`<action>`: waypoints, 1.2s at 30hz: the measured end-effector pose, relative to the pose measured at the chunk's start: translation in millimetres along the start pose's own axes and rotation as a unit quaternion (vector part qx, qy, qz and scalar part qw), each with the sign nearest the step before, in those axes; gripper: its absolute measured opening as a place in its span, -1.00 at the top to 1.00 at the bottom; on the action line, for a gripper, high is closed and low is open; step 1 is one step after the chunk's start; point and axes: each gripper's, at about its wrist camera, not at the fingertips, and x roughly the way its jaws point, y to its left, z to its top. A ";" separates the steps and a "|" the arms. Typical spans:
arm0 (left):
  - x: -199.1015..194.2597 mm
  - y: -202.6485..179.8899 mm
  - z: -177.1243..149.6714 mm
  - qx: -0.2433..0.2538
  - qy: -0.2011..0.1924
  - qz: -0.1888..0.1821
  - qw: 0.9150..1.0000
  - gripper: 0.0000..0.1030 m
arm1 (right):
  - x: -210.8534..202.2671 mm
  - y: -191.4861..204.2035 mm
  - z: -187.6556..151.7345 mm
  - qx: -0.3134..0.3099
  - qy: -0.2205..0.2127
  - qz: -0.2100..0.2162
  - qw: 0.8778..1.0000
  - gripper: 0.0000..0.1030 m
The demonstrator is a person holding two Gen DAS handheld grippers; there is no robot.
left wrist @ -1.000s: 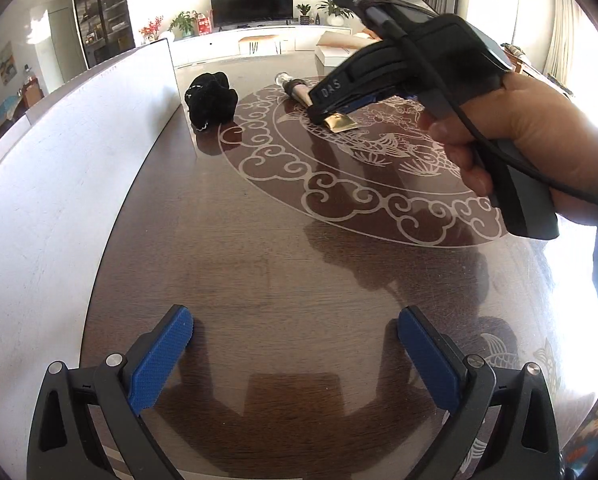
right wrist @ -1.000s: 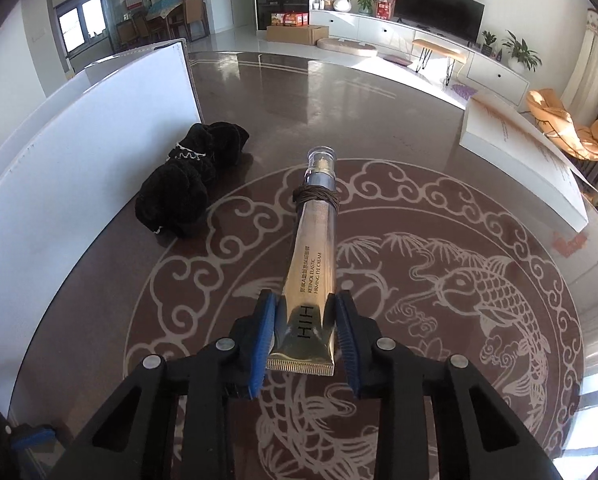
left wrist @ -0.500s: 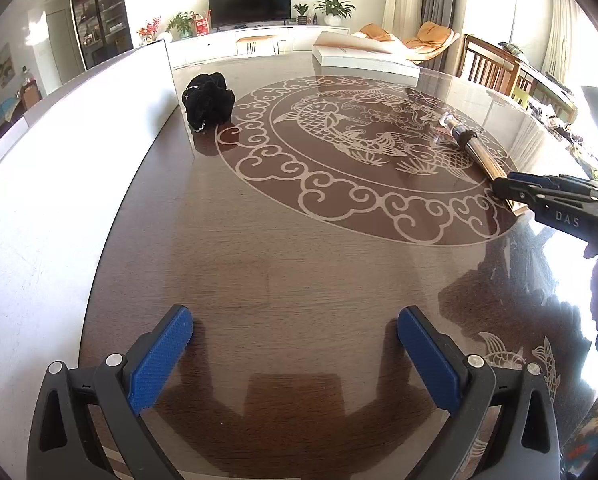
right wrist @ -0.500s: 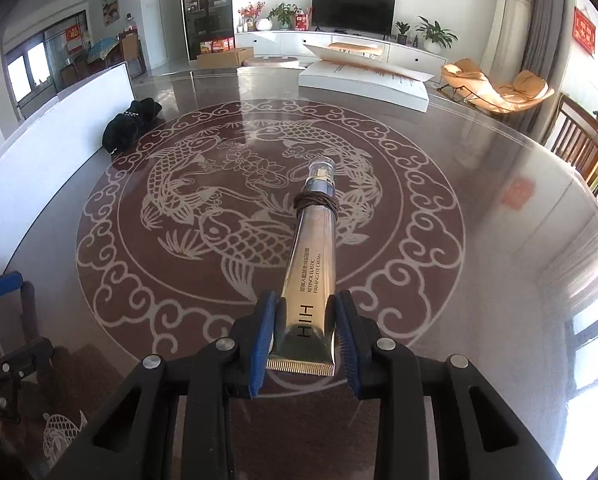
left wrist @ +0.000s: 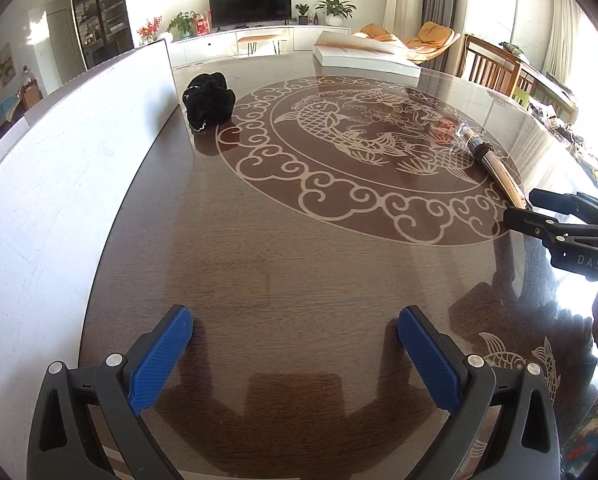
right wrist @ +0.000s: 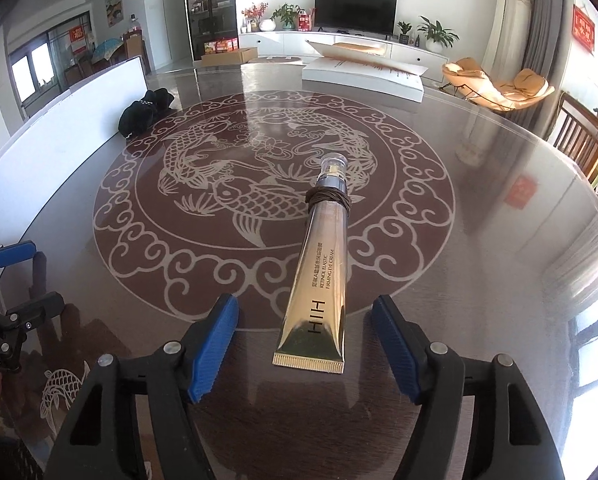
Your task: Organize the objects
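The gold eye-cream tube lies flat on the glossy table, at the near edge of the round carp medallion. Its crimped end points back at the right gripper and its clear cap, just past a dark band wound round the neck, points away. The long axis runs almost straight out from that gripper, leaning slightly right. The right gripper's blue pads stand wide apart on either side of the crimped end, touching nothing. The left gripper is also spread wide and empty, over bare wood well apart from the tube, so the right hand is clearly nearer. The black cloth bundle sits far across the table beside the white board, on the left gripper's side.
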 end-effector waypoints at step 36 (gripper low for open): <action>156.7 64.0 216.6 -0.107 0.007 0.073 0.992 -0.94 | -0.7 1.9 -3.3 0.004 0.006 0.006 1.000 -0.59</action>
